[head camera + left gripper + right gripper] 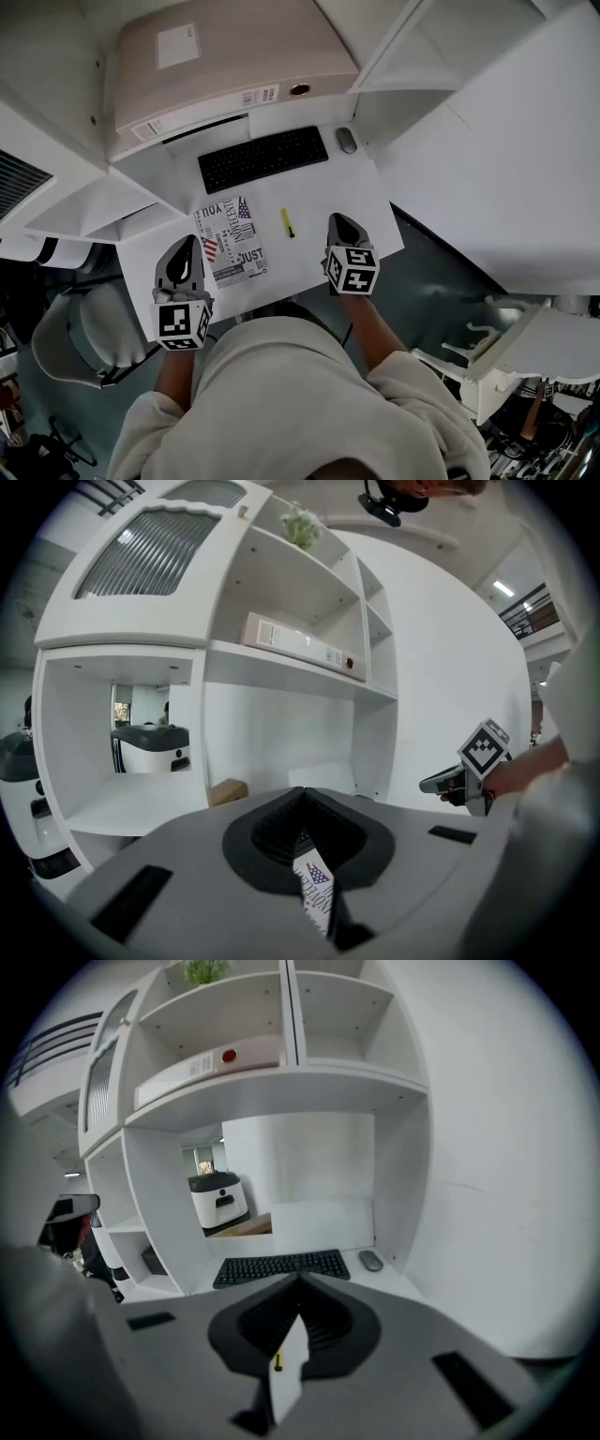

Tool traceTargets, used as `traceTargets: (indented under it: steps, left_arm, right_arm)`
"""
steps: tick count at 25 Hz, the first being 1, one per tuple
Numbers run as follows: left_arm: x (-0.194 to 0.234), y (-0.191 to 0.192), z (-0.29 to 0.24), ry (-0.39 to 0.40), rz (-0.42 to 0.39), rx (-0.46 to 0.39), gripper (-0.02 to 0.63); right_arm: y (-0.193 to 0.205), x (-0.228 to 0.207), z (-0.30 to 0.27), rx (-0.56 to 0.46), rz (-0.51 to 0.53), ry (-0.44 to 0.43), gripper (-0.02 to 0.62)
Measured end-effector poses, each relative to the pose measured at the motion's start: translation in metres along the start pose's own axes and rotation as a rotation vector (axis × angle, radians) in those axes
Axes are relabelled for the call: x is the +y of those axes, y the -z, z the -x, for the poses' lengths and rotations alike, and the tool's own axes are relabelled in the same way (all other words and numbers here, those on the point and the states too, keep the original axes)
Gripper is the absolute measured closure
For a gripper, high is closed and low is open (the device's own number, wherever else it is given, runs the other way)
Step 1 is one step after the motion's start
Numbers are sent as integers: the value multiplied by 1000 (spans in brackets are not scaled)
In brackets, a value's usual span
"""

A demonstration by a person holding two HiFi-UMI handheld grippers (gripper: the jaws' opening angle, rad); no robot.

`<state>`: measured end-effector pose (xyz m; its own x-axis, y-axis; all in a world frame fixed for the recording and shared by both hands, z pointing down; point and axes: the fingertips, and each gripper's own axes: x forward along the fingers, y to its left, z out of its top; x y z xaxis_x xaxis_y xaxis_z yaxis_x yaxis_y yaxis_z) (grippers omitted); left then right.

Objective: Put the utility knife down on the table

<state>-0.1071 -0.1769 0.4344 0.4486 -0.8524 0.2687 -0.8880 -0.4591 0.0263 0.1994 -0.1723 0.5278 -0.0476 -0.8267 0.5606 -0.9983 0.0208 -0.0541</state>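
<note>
Yellow utility knife [287, 222] flat on white surface [328, 187], just left of right gripper [345, 223], apart from it. Right gripper pressed together, empty. Left gripper [187, 249] likewise, over printed leaflet [232, 242].

White rectangular desk top [323, 202], recessed into a white shelving unit. Along the back edge sits a flat black computer keyboard [263, 157]. A small grey oval mouse [346, 140] is near its right end, not touching. Front-left: a printed paper sheet with black lettering and flag graphics [231, 241] lies flat, slightly skewed to the desk edge. A slim yellow utility knife [288, 222] lies flat on bare surface just right of the sheet, clear of it, long axis roughly front to back. The white shelf board [281, 665] above the desk carries a large pale lever-arch binder [300, 646] lying on its side.
</note>
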Motion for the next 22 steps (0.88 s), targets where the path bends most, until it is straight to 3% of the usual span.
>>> traceTargets:
  steps: [22]
  left_arm:
    - [-26,-28,12,73,-36,-71,606]
  right_arm:
    - [-59,-4,129,-331,18,53,592]
